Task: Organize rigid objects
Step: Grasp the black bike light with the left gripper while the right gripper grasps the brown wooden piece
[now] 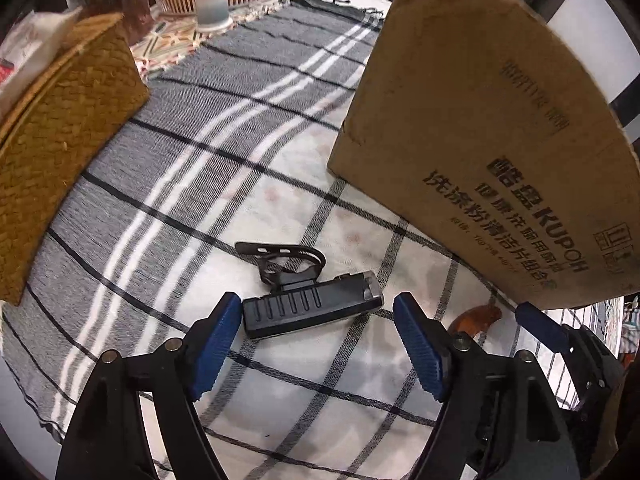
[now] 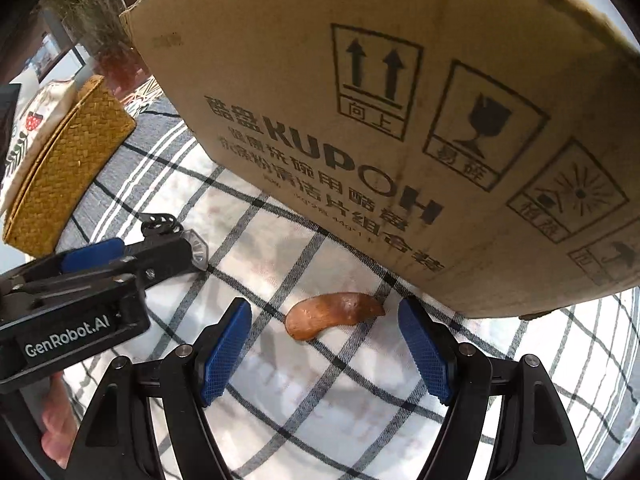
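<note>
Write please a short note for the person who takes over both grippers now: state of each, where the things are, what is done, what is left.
Left gripper: open, fingers on either side of the black bike light, which lies on the checked cloth; not gripped.
Right gripper: open, over the brown curved piece, not touching it.
Cardboard box stands right behind both.
Done: neither thing picked up yet.
Left: probably grip each and put it away, perhaps in the box.

I'm over a table draped in a grey-and-white plaid woven cloth (image 1: 240, 128) with dark stripes. Soft, even light falls across it; beyond its far edge everything's dim.
</note>
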The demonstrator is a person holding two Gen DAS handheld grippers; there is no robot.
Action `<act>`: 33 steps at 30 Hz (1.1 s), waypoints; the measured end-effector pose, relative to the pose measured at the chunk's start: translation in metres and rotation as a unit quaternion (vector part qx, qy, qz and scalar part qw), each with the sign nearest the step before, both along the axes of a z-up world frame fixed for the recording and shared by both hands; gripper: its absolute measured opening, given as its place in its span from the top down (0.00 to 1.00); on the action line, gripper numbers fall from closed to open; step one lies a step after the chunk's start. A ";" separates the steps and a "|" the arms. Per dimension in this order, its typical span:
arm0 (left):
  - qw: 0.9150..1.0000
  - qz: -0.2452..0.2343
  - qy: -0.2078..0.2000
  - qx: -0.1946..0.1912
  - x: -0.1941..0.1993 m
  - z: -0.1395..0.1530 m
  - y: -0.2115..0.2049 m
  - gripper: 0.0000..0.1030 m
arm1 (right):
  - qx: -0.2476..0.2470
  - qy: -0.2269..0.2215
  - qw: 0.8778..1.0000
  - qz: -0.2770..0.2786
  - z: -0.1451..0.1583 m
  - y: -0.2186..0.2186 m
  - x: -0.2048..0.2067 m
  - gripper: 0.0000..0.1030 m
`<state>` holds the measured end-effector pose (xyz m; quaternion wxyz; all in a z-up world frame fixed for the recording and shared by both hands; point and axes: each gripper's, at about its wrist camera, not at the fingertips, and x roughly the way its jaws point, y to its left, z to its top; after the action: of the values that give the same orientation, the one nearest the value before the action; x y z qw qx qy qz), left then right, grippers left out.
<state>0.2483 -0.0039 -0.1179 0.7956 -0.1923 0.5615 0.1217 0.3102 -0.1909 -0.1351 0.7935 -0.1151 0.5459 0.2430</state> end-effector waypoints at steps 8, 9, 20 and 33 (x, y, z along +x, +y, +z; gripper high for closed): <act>1.000 -0.011 0.007 0.021 0.006 -0.009 -0.007 0.25 | -0.013 -0.019 1.000 0.012 -0.011 0.008 -0.005 0.25; 1.000 -0.014 0.008 0.023 0.007 -0.010 -0.008 0.25 | -0.012 -0.024 1.000 0.010 -0.013 0.007 -0.006 0.25; 0.998 -0.037 -0.003 0.051 0.009 -0.014 -0.017 0.29 | -0.012 -0.052 0.998 0.015 -0.025 0.006 -0.010 0.33; 0.992 -0.099 -0.033 0.078 -0.008 -0.011 -0.017 0.29 | -0.055 -0.062 0.997 -0.011 -0.018 0.009 -0.023 0.43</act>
<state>0.2402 -0.0211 -0.1294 0.8344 -0.0775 0.5399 0.0792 0.2875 -0.1819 -0.1526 0.8208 -0.1675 0.5097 0.1961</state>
